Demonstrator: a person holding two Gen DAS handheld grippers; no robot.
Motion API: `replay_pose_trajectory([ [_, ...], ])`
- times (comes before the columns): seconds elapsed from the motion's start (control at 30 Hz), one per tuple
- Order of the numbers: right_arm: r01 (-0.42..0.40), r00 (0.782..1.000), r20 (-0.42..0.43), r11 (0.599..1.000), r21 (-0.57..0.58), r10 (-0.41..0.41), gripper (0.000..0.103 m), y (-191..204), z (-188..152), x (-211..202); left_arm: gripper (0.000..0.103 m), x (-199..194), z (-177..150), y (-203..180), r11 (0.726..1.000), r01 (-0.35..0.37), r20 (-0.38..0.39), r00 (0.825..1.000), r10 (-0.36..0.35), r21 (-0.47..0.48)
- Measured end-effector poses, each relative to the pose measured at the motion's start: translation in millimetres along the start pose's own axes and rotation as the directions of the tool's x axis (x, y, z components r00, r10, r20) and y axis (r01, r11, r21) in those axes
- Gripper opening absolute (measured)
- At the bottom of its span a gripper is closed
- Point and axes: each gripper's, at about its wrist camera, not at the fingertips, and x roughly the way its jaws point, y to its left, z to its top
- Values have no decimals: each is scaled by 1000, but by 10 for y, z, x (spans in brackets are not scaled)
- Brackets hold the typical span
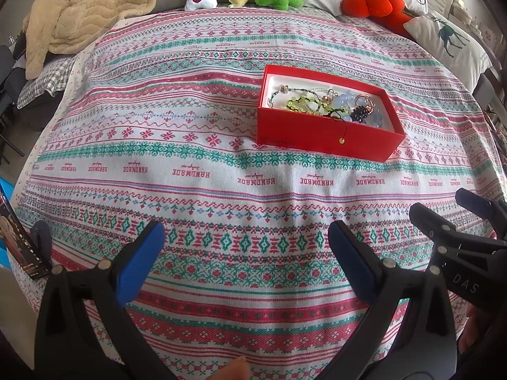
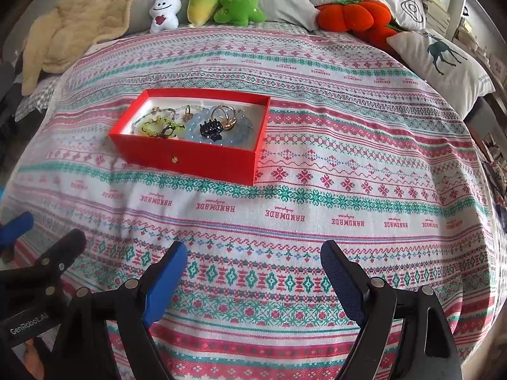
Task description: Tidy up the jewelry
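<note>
Red jewelry box on patterned cloth, well beyond both grippers' fingers, all spread apart, empty

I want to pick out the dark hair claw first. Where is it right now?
The black hair claw lies inside the red box, right of middle in the right wrist view, on the pale blue bead bracelet, just left of the gold rings.

Black tongs, blue pads, silver rivets.
</note>
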Motion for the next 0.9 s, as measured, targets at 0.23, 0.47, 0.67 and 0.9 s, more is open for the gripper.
replay_pose_trajectory([
  [0.23,-1,1000,-4,1000,0,1,87,-2,-8,8,102,-3,0,-3,1000,-1,1,1000,1,-1],
  [0.47,0,1000,-5,1000,1,0,87,4,-8,11,102,-5,0,-9,1000,-2,0,1000,2,-1],
  [0.67,-1,1000,-6,1000,2,1,87,10,-16,20,102,-4,0,-7,1000,-2,1,1000,2,2],
  [0.9,-1,1000,-12,1000,2,1,87,21,-23,31,102,0,4,-5,1000,-4,-2,1000,4,6],
])
